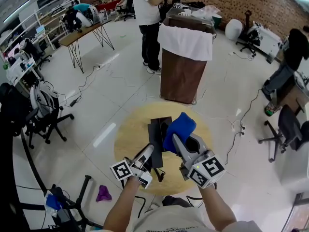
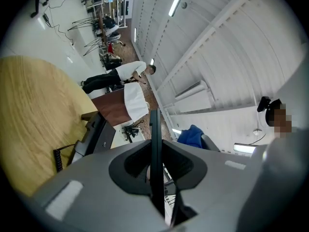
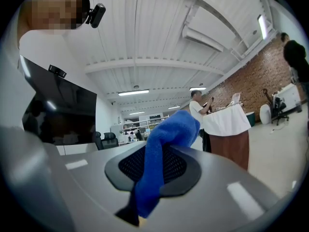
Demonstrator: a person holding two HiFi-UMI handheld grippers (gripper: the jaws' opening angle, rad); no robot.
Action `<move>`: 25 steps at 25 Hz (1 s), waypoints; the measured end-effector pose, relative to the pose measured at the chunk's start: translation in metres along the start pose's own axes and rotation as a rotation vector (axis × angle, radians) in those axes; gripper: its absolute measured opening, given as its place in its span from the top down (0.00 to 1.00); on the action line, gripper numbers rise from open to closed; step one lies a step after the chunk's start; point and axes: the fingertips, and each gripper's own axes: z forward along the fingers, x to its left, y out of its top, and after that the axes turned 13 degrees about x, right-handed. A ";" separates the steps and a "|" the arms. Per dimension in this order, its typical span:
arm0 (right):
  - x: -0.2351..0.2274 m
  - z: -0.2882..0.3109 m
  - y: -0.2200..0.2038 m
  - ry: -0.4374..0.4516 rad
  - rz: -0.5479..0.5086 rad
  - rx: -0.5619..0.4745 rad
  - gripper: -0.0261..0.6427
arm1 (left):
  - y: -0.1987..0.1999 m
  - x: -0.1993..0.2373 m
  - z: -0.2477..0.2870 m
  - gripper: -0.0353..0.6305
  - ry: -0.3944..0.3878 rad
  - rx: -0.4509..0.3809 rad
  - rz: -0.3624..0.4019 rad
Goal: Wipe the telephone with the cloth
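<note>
Left gripper (image 1: 148, 152) clamped on thin black handset (image 2: 155, 144) (likely, seen edge-on), long axis pointing away from it. Right gripper (image 1: 176, 140) pinching blue cloth (image 1: 180, 128) just right of the telephone (image 1: 161, 123) on round table (image 1: 129, 135).

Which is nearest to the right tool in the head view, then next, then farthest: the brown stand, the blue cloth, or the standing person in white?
1. blue cloth: clamped in the right tool, at its tip.
2. brown stand: straight ahead, beyond the round table.
3. standing person: farthest, left of the stand.
</note>
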 end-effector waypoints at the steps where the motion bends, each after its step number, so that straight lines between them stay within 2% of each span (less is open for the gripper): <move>1: -0.003 -0.001 -0.003 -0.005 0.003 0.004 0.87 | 0.000 0.010 0.002 0.85 0.014 0.000 -0.011; 5: -0.017 -0.001 -0.017 -0.019 0.030 0.031 0.87 | 0.001 0.049 0.009 0.85 0.059 -0.004 -0.065; 8: -0.020 0.003 -0.026 0.006 0.080 0.041 0.87 | 0.002 0.071 0.015 0.85 0.050 -0.010 -0.118; 11: -0.019 0.008 -0.035 0.009 0.057 0.074 0.87 | 0.003 0.091 0.022 0.85 0.055 -0.020 -0.158; 16: -0.016 0.009 -0.058 0.009 0.062 0.137 0.87 | 0.005 0.116 0.031 0.85 0.077 -0.007 -0.145; 19: -0.020 0.011 -0.069 0.012 0.076 0.170 0.87 | 0.005 0.130 0.032 0.85 0.098 -0.002 -0.169; 22: -0.026 0.013 -0.074 0.013 0.105 0.184 0.87 | 0.008 0.145 0.030 0.85 0.143 0.021 -0.112; 25: -0.033 0.017 -0.076 0.008 0.119 0.195 0.87 | 0.008 0.152 0.034 0.85 0.155 0.029 -0.107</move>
